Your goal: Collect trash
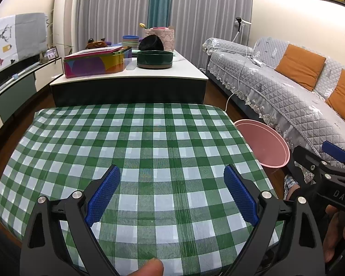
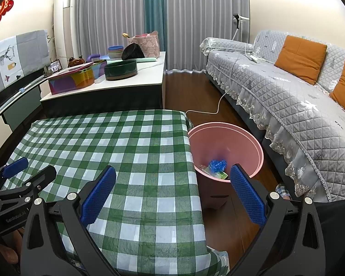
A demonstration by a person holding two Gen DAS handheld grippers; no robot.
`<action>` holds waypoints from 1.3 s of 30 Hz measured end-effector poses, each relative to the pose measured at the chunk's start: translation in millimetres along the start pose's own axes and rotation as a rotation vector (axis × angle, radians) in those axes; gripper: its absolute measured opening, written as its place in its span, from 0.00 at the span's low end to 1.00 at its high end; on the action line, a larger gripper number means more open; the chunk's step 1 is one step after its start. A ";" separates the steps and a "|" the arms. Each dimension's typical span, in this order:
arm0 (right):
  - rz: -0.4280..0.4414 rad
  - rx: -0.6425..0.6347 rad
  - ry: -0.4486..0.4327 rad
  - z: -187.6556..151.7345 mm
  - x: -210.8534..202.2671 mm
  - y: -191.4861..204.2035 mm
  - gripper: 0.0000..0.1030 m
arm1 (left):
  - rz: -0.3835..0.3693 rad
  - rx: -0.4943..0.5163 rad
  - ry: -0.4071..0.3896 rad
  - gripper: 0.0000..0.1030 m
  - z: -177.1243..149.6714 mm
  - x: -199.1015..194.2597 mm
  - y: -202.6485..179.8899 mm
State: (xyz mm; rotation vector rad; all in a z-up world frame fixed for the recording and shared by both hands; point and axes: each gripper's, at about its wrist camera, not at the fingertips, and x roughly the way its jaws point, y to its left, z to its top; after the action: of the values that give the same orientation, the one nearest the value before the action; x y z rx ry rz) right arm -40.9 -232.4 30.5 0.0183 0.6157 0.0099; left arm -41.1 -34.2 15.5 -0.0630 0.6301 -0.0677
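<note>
Below, pink bin [image 2: 241,138] – blue wad [image 2: 217,165], wrappers [image 2: 220,174] inside, both grippers [image 1: 172,191] [image 2: 172,192] spread, empty.

Both grippers are just hanging side by side with nothing in them. The left gripper [image 1: 172,193] has its blue pads spread wide, a fingertip [image 1: 150,267] poking in at the bottom. Same for the right gripper [image 2: 172,194]: jaws wide apart, pointing forward and slightly down.
</note>
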 end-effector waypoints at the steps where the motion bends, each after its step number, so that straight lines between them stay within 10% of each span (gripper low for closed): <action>1: 0.000 0.000 -0.001 0.1 -0.1 -0.2 0.95 | 0.001 -0.001 0.000 0.86 -0.3 0.0 0.0; 39: 0.000 0.008 0.002 5.6 -0.6 1.4 0.95 | 0.016 0.009 0.002 0.90 3.8 1.7 0.9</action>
State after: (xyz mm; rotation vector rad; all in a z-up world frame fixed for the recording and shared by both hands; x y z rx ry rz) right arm -38.2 -231.1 35.4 0.0262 0.6177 0.0078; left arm -37.4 -33.2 17.5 -0.0487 0.6320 -0.0548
